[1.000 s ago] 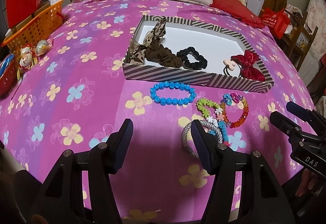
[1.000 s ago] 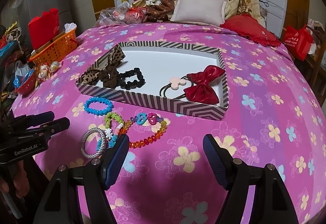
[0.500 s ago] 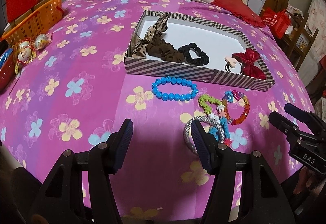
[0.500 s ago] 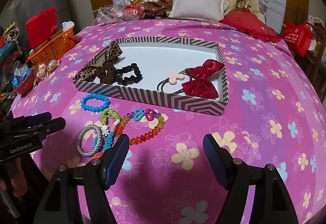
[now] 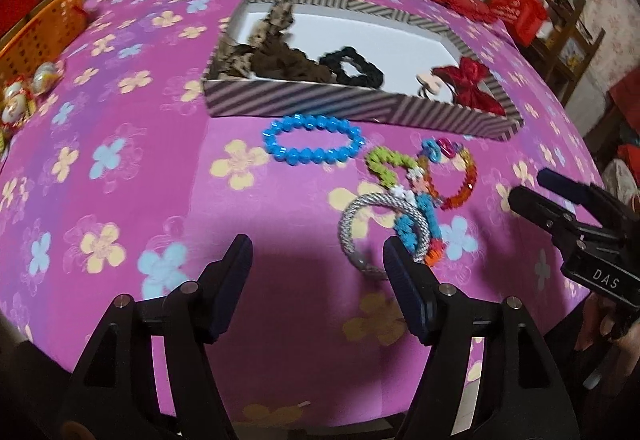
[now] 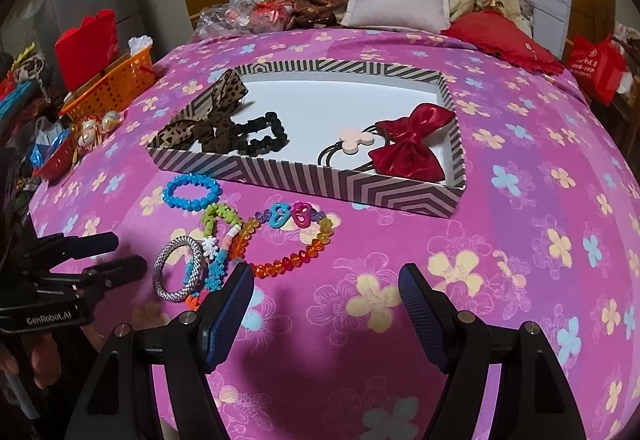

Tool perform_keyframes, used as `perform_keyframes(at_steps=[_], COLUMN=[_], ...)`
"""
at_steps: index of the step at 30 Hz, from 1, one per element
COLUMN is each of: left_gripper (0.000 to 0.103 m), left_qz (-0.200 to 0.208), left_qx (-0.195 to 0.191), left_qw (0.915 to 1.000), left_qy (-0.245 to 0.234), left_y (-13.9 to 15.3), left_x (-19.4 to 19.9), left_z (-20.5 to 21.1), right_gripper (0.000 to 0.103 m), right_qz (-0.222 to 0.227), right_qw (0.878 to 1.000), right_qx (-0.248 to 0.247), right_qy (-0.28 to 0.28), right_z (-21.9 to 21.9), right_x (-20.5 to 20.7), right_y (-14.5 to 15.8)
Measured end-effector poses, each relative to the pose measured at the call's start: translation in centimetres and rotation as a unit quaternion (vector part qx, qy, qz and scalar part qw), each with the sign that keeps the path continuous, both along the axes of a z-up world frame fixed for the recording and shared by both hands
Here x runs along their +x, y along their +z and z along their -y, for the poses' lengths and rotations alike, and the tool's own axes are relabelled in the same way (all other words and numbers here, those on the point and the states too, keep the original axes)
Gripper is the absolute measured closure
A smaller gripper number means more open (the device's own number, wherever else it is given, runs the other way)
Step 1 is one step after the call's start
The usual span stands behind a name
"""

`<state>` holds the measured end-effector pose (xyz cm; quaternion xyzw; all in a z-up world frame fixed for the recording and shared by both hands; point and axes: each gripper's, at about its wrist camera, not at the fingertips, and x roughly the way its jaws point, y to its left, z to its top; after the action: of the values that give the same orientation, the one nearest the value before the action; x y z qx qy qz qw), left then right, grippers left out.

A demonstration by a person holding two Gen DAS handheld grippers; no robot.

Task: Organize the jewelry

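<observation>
A striped box [image 5: 352,108] [image 6: 344,184] on the pink flowered bed holds a leopard bow [image 6: 208,108], a black scrunchie [image 6: 264,136], a pink-flower hair tie [image 6: 354,138] and a red bow [image 6: 412,144]. In front of it lie a blue bead bracelet [image 5: 312,142] [image 6: 192,192], a green and blue bead bracelet [image 5: 400,180] [image 6: 218,240], a rainbow bead bracelet [image 5: 456,176] [image 6: 296,240] and a silver woven bangle [image 5: 380,232] [image 6: 178,272]. My left gripper [image 5: 316,264] is open and empty, just short of the bangle. My right gripper [image 6: 326,292] is open and empty, near the rainbow bracelet.
An orange basket [image 6: 112,84] and a red box [image 6: 86,44] stand at the bed's left edge, with small ornaments [image 6: 92,128] beside them. A grey pillow [image 6: 396,0], a red cushion [image 6: 504,40] and a heap of cloth lie at the far end.
Both grippers have moved forward toward the bracelets, which now look larger and nearer. The jaws stay open. No item has shifted.
</observation>
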<state>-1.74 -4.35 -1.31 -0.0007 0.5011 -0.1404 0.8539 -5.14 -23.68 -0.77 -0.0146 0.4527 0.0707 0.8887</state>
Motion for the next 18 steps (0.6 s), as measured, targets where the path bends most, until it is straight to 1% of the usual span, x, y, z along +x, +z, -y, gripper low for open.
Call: perform_keyframes(at_steps=[4, 9, 15, 18], left_gripper=[0.035, 0.035, 0.035, 0.035], left_qz=[0.001, -0.003, -0.001, -0.003], left_qx=[0.019, 0.029, 0.041, 0.042], left_qw=[0.9997, 0.9995, 0.9991, 0.9991], left_qy=[-0.012, -0.01, -0.005, -0.008], left_y=[-0.6, -1.2, -1.5, -1.5], left_x=[0.4, 1.1, 1.6, 1.8], left_z=[0.9, 1.2, 1.1, 1.0], right_gripper=[0.03, 0.03, 0.031, 0.039], right_qz=[-0.003, 0.002, -0.006, -0.007], right_qw=[1.0, 1.0, 1.0, 0.999], right_qx=[0.003, -0.005, -0.011, -0.015], right_qy=[0.002, 0.01, 0.021, 0.027], right_z=[0.1, -0.2, -0.7, -1.0], right_x=[0.4, 1.3, 3.8, 4.9], right_y=[-0.3, -0.8, -2.1, -2.6])
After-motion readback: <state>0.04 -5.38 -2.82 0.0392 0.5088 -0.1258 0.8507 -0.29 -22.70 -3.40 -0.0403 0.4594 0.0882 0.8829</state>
